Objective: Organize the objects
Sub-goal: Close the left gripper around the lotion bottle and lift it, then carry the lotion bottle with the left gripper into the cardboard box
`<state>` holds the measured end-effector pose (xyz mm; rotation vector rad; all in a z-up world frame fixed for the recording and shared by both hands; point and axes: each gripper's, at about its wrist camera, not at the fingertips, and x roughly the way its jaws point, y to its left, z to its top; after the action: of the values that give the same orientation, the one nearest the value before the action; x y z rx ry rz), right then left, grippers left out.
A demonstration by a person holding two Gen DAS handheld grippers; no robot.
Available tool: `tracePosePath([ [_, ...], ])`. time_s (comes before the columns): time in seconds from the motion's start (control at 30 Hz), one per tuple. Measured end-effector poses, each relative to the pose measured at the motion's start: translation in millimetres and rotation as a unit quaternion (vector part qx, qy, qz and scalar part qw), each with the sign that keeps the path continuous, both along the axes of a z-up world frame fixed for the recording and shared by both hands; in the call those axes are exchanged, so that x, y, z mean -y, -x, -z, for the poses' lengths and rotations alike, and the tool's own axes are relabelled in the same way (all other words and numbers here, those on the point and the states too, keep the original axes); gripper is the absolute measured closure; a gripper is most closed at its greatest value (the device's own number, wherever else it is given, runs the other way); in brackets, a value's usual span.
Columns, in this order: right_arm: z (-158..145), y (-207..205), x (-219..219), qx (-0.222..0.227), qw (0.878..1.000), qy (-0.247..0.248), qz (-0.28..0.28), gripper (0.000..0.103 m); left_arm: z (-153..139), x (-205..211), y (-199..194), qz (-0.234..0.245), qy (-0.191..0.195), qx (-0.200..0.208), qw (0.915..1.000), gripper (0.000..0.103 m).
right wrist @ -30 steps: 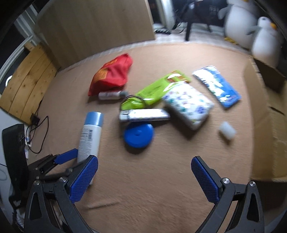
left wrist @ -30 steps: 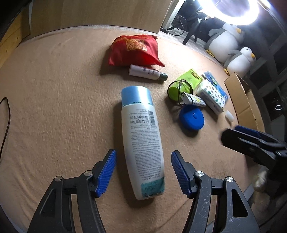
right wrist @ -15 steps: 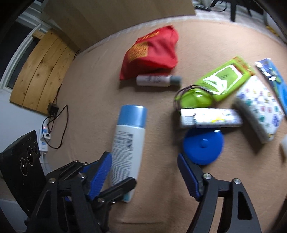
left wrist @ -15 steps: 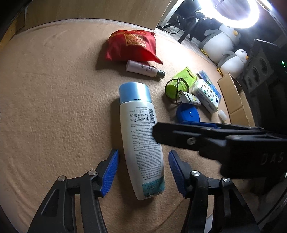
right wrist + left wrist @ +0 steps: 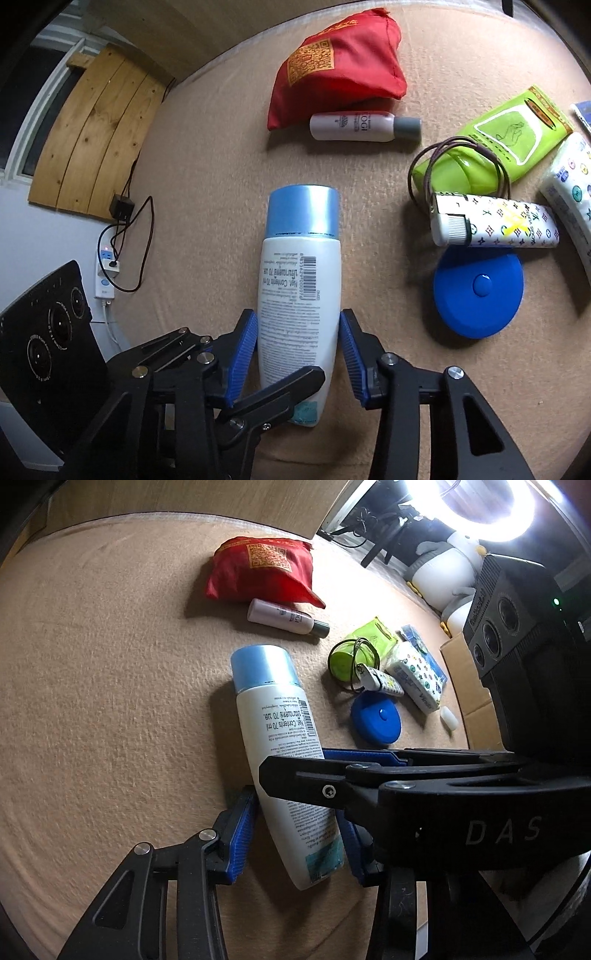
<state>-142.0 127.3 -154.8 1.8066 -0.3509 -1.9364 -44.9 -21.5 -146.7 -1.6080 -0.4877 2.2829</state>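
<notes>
1. A big white bottle [image 5: 299, 295] with a light blue cap lies flat on the tan carpet [image 5: 207, 206], cap pointing away.
2. The left gripper [image 5: 295, 840] sits low at the bottom end of the bottle. Its jaws are narrow, with a blue pad right beside each side. I cannot tell if they squeeze it.
3. The right gripper [image 5: 299, 345] is at the same end, jaws close on both sides, pads at the bottle's edges.
4. One black finger of the left gripper crosses over the bottom of the bottle in the right wrist view.
5. A red bag [image 5: 340, 62] lies far behind the cap, and a small pink bottle [image 5: 364, 127] lies just in front of it.
6. A round blue lid [image 5: 478, 291] is off to the right, near a white lighter [image 5: 495, 225] and a green pouch [image 5: 491, 147].
</notes>
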Motion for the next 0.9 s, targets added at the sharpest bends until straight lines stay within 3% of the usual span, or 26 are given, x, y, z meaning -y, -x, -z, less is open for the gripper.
tracePosePath([
  [0.2, -5, -3, -16, -0.006, 1.000, 0.005, 0.016, 0.061, -10, -15, 1, -0.001, -0.003, -0.009, 1.0000, 0.057],
  [0.4, -31, -5, -46, -0.027, 0.999, 0.007, 0.038, 0.061, -35, -43, 7, 0.020, 0.001, -0.030, 0.9993, 0.057],
  [0.9, -100, -16, -188, -0.086, 0.987, -0.012, 0.135, 0.061, -93, -181, 47, 0.092, -0.021, -0.082, 0.9922, 0.057],
])
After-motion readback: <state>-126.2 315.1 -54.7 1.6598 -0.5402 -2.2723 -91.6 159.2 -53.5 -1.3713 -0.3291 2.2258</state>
